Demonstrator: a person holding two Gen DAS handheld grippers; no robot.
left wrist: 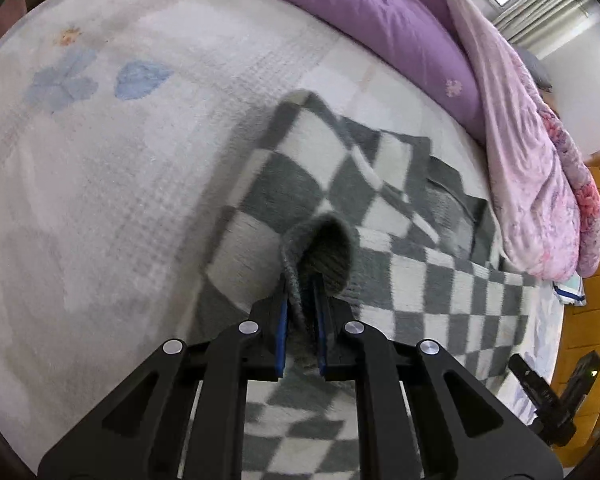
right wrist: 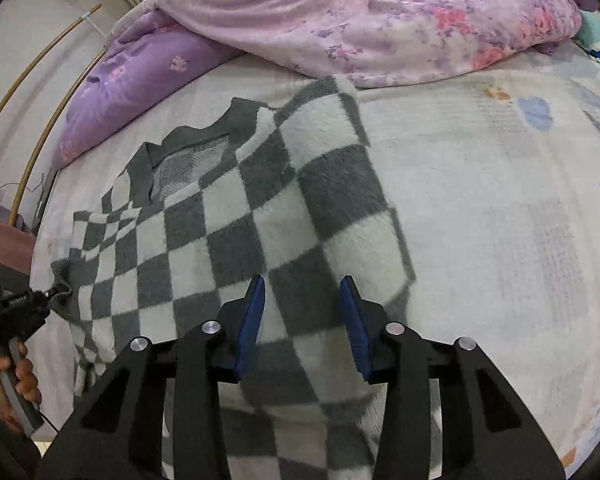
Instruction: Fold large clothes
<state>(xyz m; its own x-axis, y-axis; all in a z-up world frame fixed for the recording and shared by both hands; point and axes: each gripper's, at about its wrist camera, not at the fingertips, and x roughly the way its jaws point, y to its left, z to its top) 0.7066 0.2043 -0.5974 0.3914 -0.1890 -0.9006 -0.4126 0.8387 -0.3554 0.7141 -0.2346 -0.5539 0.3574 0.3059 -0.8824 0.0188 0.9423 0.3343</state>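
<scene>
A grey-and-white checkered sweater [right wrist: 260,216] lies spread on the bed, its grey collar [right wrist: 204,136] toward the far side. My left gripper [left wrist: 302,300] is shut on the grey ribbed sleeve cuff [left wrist: 324,248], which stands up just past the blue pads; the sweater [left wrist: 340,184] stretches away beyond it. In the right wrist view the left gripper [right wrist: 50,294] holds that cuff at the sweater's left edge. My right gripper [right wrist: 302,300] is open and empty, hovering over the sweater's lower body. The right gripper shows in the left wrist view [left wrist: 518,366] at the lower right.
A pale patterned bedsheet [left wrist: 120,160] covers the bed. A purple duvet [left wrist: 372,12] and a pink floral quilt [right wrist: 380,16] are heaped along the far side. Wooden furniture [left wrist: 592,320] stands beside the bed.
</scene>
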